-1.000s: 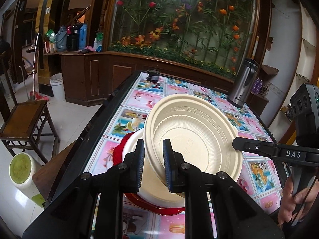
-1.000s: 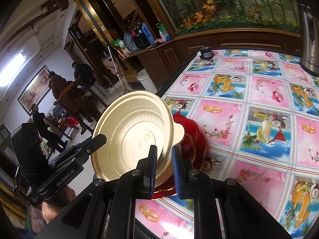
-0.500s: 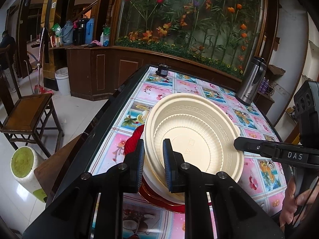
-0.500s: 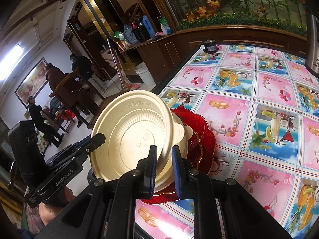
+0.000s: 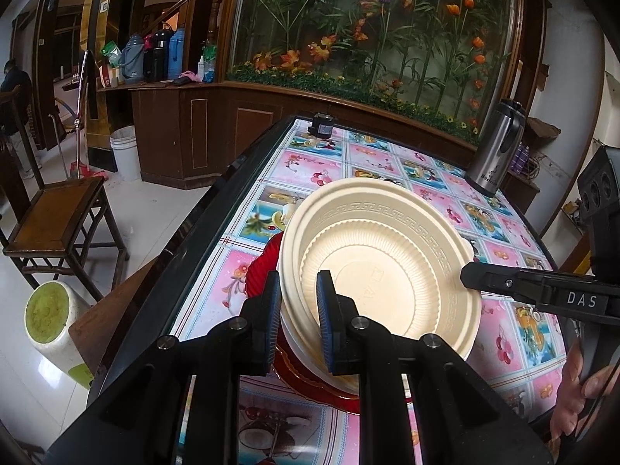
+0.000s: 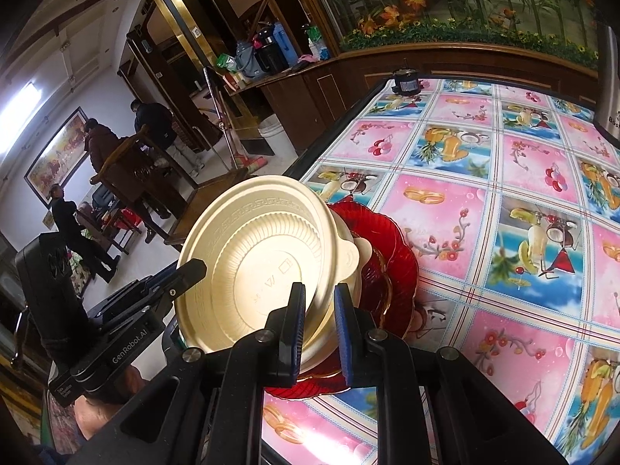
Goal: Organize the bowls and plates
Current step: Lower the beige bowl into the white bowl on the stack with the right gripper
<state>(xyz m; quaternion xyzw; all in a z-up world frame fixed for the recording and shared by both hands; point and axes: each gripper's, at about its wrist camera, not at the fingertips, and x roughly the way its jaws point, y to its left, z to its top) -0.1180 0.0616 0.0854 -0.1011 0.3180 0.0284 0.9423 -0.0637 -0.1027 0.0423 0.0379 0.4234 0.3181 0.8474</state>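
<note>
Left wrist view: two cream plastic bowls (image 5: 387, 271), one red plate (image 5: 259, 275); left gripper (image 5: 296, 321) and right gripper (image 6: 319, 333), both tilted downward, each pinch the top bowl's rim.

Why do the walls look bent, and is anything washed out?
Left wrist view: fisheye lens bows the cabinet and table edge; top window light is blown out. Right wrist view: same curving, ceiling lamp glares, bowl stays sharp.
</note>
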